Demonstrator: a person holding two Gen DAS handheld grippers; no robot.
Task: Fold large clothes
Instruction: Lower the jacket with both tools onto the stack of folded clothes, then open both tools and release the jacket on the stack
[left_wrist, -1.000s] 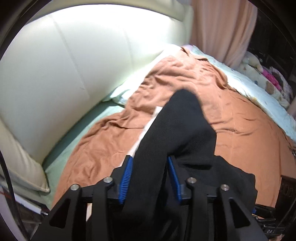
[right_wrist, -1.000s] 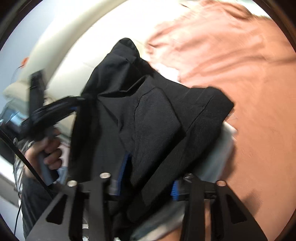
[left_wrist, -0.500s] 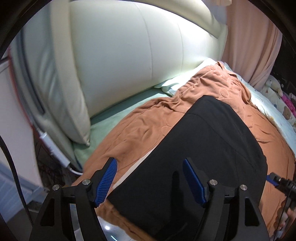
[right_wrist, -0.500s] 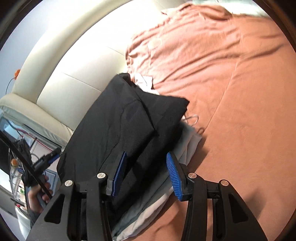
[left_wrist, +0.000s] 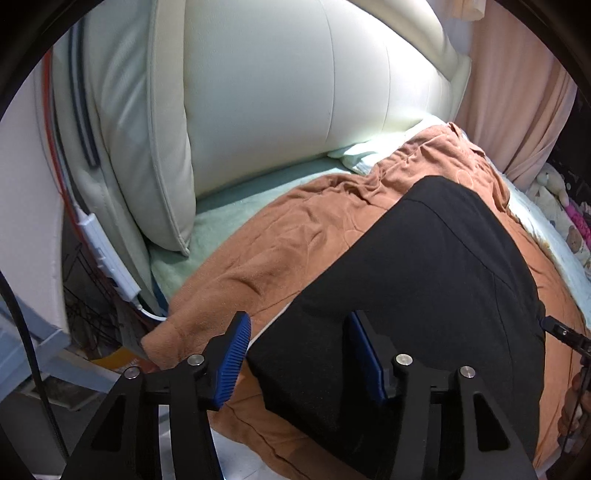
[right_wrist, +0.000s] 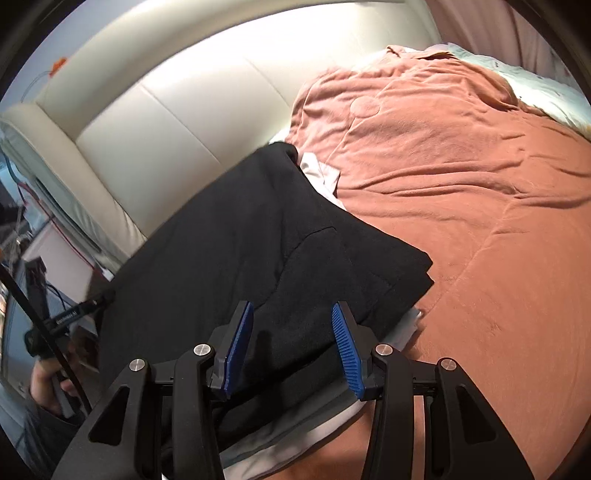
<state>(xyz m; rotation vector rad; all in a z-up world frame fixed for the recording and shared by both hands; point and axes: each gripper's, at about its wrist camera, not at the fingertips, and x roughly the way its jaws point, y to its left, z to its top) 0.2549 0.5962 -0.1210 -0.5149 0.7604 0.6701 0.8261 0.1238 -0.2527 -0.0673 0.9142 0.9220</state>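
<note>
A folded black garment (left_wrist: 424, 277) lies flat on an orange blanket (left_wrist: 295, 229) on the bed. My left gripper (left_wrist: 298, 321) hovers over its near corner. Its jaws are closing, the cloth lies beneath them and the pads do not press on it. In the right wrist view the black garment (right_wrist: 240, 240) rests on a stack of pale folded clothes (right_wrist: 406, 325). My right gripper (right_wrist: 291, 309) stands open just above the garment and casts a shadow on it. A hand (right_wrist: 48, 384) holds the left gripper's handle (right_wrist: 66, 317) at the far left.
A cream padded headboard (left_wrist: 295, 92) runs along the bed's far side, with a pale green sheet (left_wrist: 221, 221) at its foot. White cables and a power strip (left_wrist: 107, 254) hang beside the bed. Soft toys (left_wrist: 554, 188) sit at the right. The orange blanket (right_wrist: 461, 184) spreads wide to the right.
One second ago both grippers held the black garment up. It now lies flat on the stack and both have let go. The left jaws opened wide, then narrowed.
</note>
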